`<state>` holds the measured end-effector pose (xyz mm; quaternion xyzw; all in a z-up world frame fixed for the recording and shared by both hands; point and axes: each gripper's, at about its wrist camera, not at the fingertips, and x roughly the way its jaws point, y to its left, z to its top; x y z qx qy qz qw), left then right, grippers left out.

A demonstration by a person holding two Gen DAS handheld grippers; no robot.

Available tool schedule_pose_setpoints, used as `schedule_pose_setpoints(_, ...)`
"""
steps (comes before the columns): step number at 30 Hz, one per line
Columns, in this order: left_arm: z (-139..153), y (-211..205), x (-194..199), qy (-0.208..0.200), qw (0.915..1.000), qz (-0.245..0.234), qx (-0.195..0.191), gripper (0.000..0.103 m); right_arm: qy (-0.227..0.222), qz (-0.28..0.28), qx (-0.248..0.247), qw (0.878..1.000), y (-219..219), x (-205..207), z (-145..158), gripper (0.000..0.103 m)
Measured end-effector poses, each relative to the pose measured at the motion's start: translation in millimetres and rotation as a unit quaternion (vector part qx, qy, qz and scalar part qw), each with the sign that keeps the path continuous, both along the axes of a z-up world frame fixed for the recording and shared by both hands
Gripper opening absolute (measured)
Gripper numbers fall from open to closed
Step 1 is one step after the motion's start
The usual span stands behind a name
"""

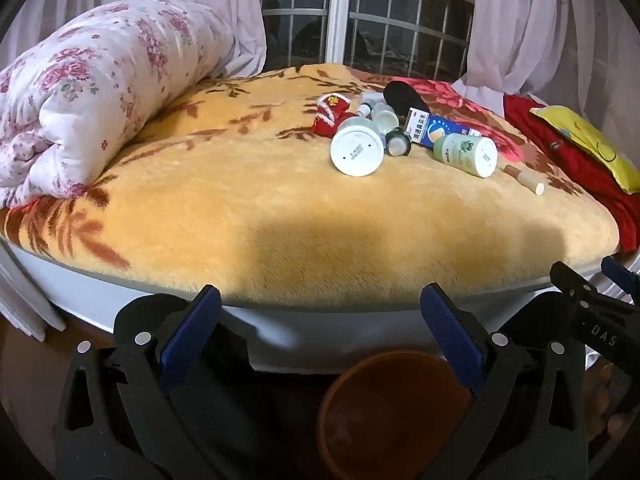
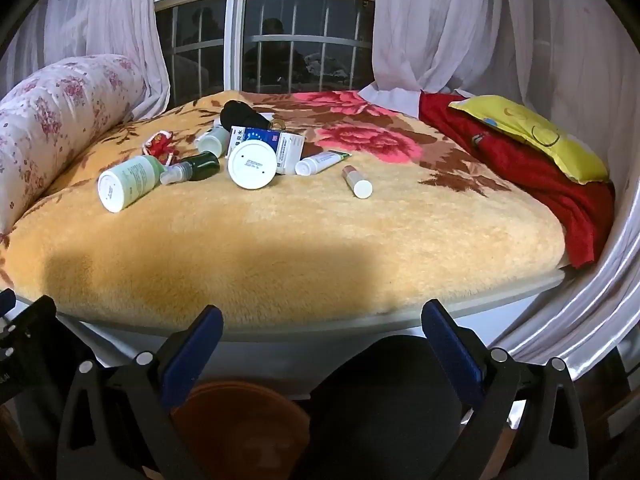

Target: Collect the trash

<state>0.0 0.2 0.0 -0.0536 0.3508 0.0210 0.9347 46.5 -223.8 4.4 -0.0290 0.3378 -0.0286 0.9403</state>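
Trash lies in a cluster on the far part of a yellow blanket (image 1: 280,208): a white round jar (image 1: 357,150) (image 2: 252,164), a green bottle (image 1: 466,154) (image 2: 128,184), a blue-and-white box (image 1: 438,128) (image 2: 266,144), a small dark bottle (image 2: 198,166), a white tube (image 2: 322,161) and a slim stick (image 2: 357,181). A brown bin (image 1: 396,412) (image 2: 240,420) stands on the floor at the bed's near edge. My left gripper (image 1: 320,300) and right gripper (image 2: 322,320) hover side by side above the bin, short of the bed. Both are open and hold nothing.
A rolled floral quilt (image 1: 100,92) fills the bed's left side. A red cloth (image 2: 520,176) and a yellow pillow (image 2: 528,136) lie on the right. A red pouch (image 2: 160,146) and a black item (image 2: 242,116) sit among the trash. A barred window and curtains stand behind.
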Motion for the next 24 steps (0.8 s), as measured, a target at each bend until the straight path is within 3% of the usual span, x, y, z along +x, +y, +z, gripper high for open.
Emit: schedule_pose_setpoints(24, -7.1, -1.9, 1.2, 0.018, 0.9998, -0.005, 0.001, 0.097, 0.001, -0.001, 0.010, 1.000, -7.6, 0.4, -2.8, 0.098)
